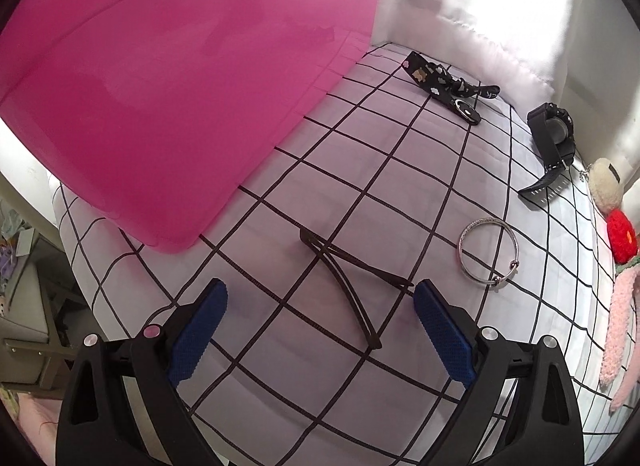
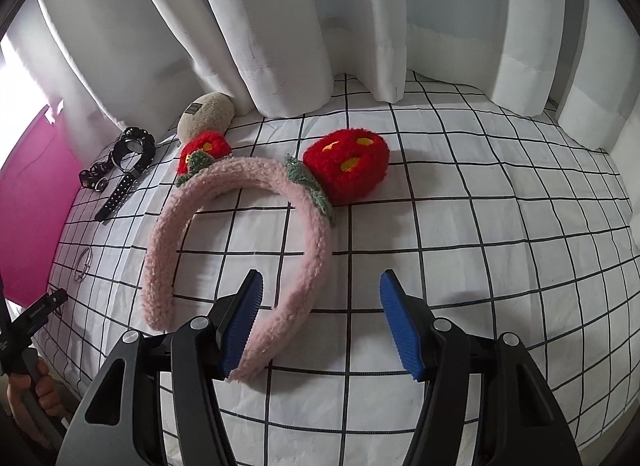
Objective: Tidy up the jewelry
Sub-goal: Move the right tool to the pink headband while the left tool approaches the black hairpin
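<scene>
A thin black headband lies folded in a V on the checked sheet, between the spread fingers of my left gripper, which is open and close above it. To the right lie a silver bangle, a black watch and a black patterned strap. In the right wrist view a pink fluffy headband with red strawberries lies flat. My right gripper is open, and one leg of that headband runs along the inside of its left finger.
A large pink box covers the upper left of the bed. White curtains hang along the far edge, with a beige plush toy against them. The bed's left edge drops to furniture. A hand holds the left gripper.
</scene>
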Motion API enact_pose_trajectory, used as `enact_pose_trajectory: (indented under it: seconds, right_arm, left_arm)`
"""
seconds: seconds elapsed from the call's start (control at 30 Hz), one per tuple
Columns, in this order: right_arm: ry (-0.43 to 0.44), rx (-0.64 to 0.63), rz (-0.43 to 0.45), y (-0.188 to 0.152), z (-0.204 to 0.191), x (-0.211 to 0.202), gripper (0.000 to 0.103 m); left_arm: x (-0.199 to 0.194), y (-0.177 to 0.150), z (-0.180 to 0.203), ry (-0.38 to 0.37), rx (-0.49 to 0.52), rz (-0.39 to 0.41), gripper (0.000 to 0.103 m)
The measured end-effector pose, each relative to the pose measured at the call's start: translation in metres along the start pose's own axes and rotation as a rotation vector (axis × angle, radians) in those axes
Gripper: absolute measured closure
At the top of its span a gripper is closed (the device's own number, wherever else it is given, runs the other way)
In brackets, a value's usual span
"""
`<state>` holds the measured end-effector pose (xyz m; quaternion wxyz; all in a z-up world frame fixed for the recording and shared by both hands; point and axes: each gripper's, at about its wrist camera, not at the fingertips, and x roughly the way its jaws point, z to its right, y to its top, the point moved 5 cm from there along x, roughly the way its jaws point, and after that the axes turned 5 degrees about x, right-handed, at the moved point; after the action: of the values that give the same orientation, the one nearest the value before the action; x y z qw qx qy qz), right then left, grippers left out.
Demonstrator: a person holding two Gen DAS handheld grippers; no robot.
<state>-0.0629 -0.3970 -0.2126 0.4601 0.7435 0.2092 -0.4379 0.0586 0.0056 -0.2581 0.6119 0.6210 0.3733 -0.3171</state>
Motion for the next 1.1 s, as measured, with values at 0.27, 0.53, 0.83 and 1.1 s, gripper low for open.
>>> enact_pose_trajectory:
  seconds: [0.27,0.53,0.83,1.1]
  right_arm:
    - [-0.006,-0.026,-0.027,0.008,-0.012,0.022,0.044]
    - [-0.012,-0.051,-0.028,0.013,-0.019,0.036,0.044]
    - [-0.053,-0.109,-0.003,0.021,-0.028,0.05,0.038]
    - [-0.075,-0.158,0.031,0.021,-0.037,0.056,0.036]
  left_arm:
    - [0.006,0.006,0.004,-0.002,0.005,0.019,0.006]
    - [0.013,0.014,0.008,-0.007,0.02,0.048,0.006]
    - [0.011,0.012,0.009,0.005,0.008,0.081,0.007]
    - [-0.001,0.004,0.02,-0.011,0.043,0.128,0.033]
